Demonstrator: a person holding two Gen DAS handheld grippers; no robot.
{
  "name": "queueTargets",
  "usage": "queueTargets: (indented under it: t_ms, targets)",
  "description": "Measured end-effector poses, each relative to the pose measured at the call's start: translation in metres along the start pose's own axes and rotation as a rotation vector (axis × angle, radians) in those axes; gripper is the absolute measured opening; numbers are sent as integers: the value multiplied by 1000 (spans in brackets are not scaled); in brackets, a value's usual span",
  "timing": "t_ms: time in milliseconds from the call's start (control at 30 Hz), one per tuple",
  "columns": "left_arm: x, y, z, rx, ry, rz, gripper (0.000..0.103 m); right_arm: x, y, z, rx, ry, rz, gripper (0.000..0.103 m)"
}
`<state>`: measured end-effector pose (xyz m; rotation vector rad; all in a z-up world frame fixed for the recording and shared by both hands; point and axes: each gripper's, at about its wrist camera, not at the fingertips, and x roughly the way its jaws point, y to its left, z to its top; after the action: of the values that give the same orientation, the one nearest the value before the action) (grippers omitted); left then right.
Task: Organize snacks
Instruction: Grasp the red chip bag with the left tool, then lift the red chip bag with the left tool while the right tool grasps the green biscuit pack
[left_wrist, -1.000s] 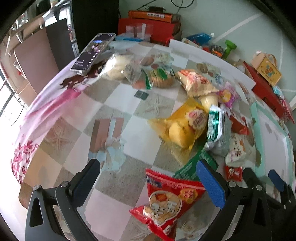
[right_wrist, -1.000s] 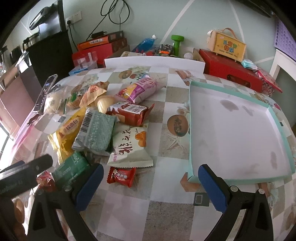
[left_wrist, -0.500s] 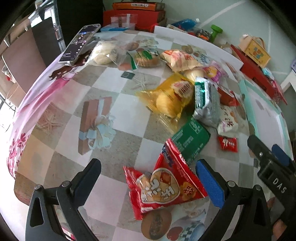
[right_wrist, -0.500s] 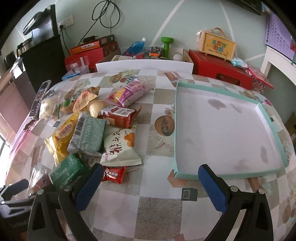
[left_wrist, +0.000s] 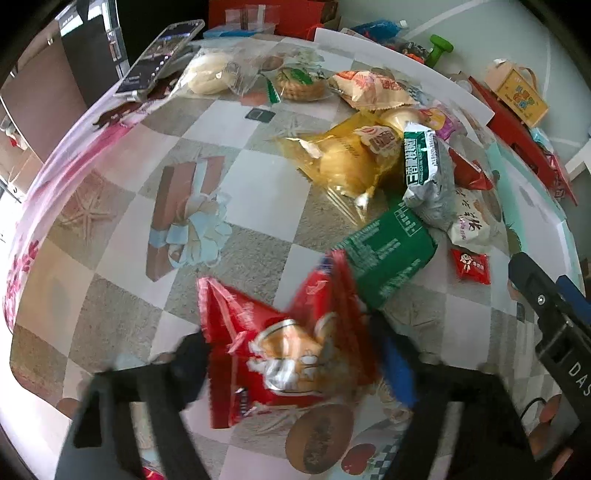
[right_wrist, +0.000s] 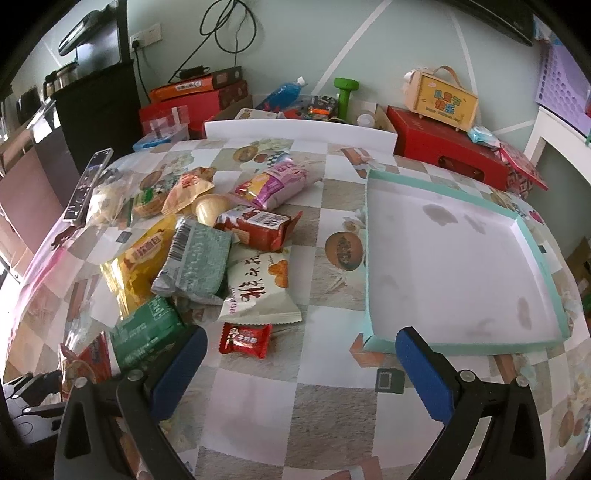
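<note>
A: Left gripper low over the near edge of the table, pointing steeply down. Jaws closing, red bag between them, crumpled and bulging up. Blurred; cannot tell whether the pads press yet.

B: Why that bag first?

A: Nearest one, lying apart from the pile, so probably the easiest to take without knocking others. Green pack just behind, touching or nearly.

B: Right gripper?

A: Spread wide, nothing between the jaws. Hangs above bare tablecloth, between the pile and the tray. Likely waiting its turn, clear of the left one's work.

B: Tray state?

A: Teal rim, white floor, a few stains, no snack inside. Sits on the right half of the table, well apart from the red bag.

B: Pile?

A: Yellow bag, grey-green pack, white bag, red-brown pack, pink pack, overlapping in the middle. Small red candy alone, just beside the right gripper's left jaw.

B: Progress?

A: Barely begun, by the look. Whole pile yet to cross to the tray.

B: Risk?

A: Slick, puffed foil; could squirt out of a pinch near its edge.
</note>
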<state>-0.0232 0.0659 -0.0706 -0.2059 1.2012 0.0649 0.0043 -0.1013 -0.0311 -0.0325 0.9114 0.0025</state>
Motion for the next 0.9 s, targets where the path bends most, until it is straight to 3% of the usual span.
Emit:
queueTargets:
  t_ms: [167, 500, 900]
  targets:
    - [-1, 3, 1, -6, -19, -16, 64, 4, 8, -2, -18, 8, 14, 103]
    - [-4, 27, 14, -43, -33, -47, 63, 15, 23, -5, -47, 21, 36, 103]
    - [3, 66, 33, -161, -76, -59, 63, 18, 56, -6, -83, -12, 115, 103]
